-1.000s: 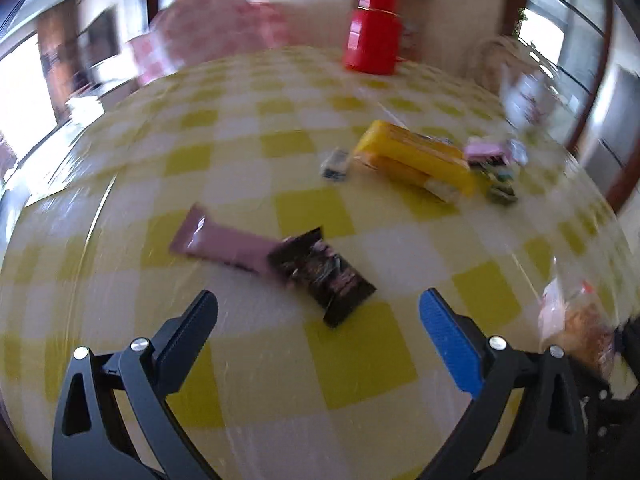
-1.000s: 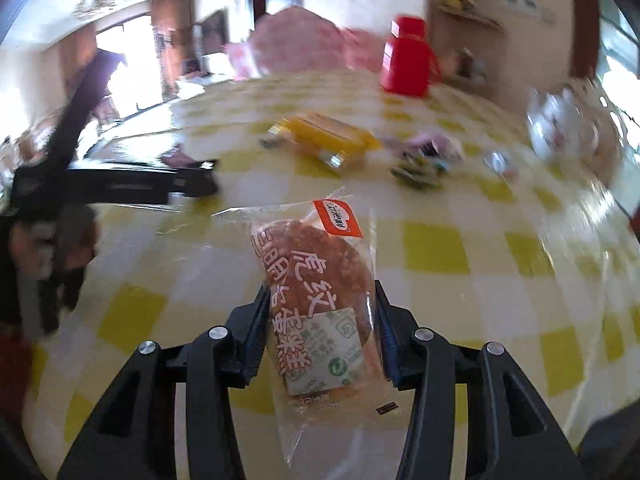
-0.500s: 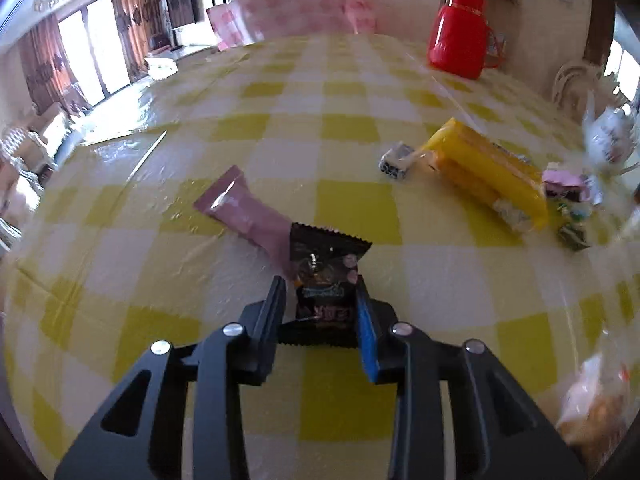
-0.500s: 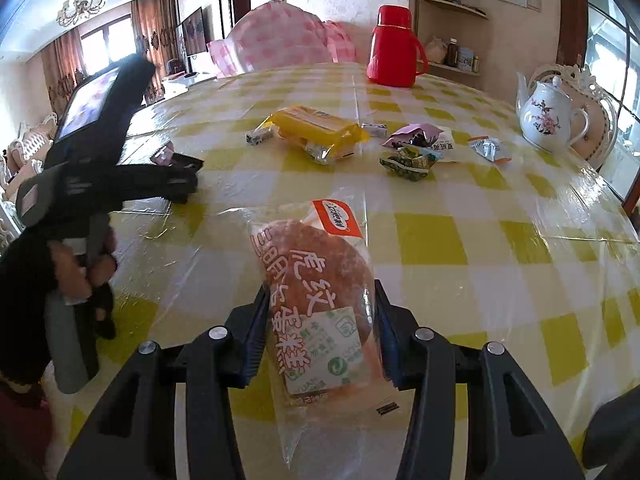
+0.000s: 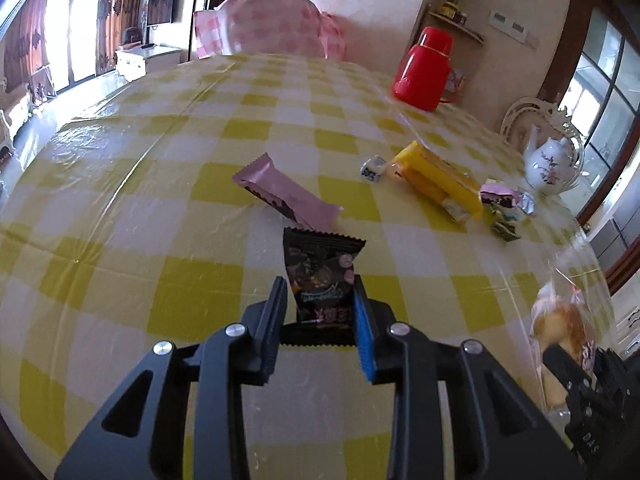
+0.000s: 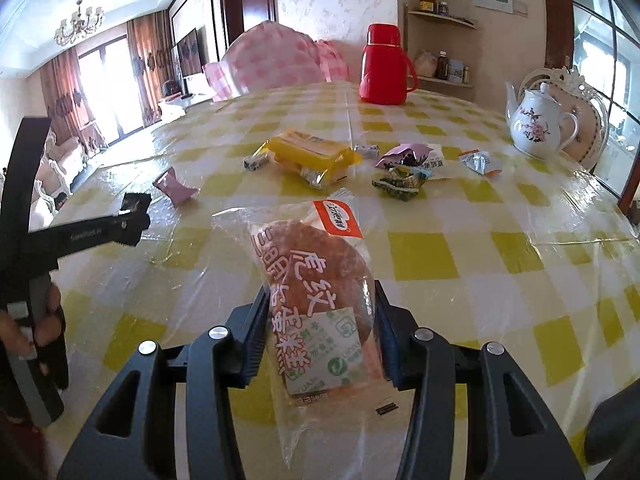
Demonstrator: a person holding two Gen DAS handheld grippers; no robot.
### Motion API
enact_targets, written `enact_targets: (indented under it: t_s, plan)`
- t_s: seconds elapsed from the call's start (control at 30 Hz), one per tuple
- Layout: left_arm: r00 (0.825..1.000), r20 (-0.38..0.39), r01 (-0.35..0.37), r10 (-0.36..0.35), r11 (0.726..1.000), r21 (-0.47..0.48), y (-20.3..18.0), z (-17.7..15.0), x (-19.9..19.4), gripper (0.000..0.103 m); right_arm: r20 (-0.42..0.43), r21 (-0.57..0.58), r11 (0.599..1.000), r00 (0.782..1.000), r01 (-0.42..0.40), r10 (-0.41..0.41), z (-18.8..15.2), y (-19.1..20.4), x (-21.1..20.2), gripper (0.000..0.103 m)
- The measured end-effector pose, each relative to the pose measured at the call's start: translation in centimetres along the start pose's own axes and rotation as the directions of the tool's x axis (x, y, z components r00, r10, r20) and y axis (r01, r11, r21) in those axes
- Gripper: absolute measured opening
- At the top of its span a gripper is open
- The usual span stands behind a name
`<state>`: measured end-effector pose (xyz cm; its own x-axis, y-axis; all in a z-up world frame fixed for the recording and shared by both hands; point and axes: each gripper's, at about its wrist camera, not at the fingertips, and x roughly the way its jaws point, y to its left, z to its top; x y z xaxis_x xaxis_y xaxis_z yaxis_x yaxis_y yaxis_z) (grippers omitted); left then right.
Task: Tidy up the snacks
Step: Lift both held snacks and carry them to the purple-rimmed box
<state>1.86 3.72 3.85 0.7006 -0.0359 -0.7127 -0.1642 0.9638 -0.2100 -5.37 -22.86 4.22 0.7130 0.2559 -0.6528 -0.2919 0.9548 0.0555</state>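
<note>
My left gripper (image 5: 320, 296) is shut on a small black snack packet (image 5: 320, 272), held just above the yellow checked tablecloth (image 5: 160, 168). A pink wrapped bar (image 5: 286, 196) lies just beyond it. My right gripper (image 6: 318, 308) is shut on a clear bag holding a round brown cake (image 6: 316, 284) with an orange label. That cake bag (image 5: 560, 328) also shows at the right edge of the left wrist view. The left gripper (image 6: 132, 216) appears at the left of the right wrist view, with a hand (image 6: 44, 320) on its handle.
A yellow packet (image 5: 440, 184) (image 6: 312, 156), small white sweets (image 5: 372, 168) and a cluster of small wrappers (image 6: 404, 168) lie mid-table. A red flask (image 6: 384, 68) stands at the back, a white teapot (image 6: 536, 124) at the right. A pink checked chair (image 5: 272, 20) stands beyond the table.
My left gripper went from wide open to shut on the black packet and has drawn it off the pink bar, towards the camera. The right gripper has kept still with the cake bag.
</note>
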Motion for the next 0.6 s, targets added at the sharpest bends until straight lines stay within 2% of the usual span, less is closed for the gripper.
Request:
enact_targets:
  t_s: [0.37,0.43,0.6]
  plan:
    - [0.999,0.051,0.016,-0.016,1.0,0.007,0.0,-1.6,-2.8,0.032,0.016,0.02,0.999,1.0,-0.025,0.025,-0.8,1.5,-1.0,0.047]
    - [0.998,0.059,0.02,-0.021,0.999,0.028,-0.1,-2.4,-3.9,0.032,0.024,0.028,0.998,0.999,-0.047,0.046,-1.4,2.2,-1.8,0.047]
    - [0.998,0.066,0.007,-0.014,0.996,0.093,-0.2,-4.1,-6.1,0.032,0.045,0.03,0.999,0.998,-0.044,0.042,-2.5,4.2,-3.6,0.046]
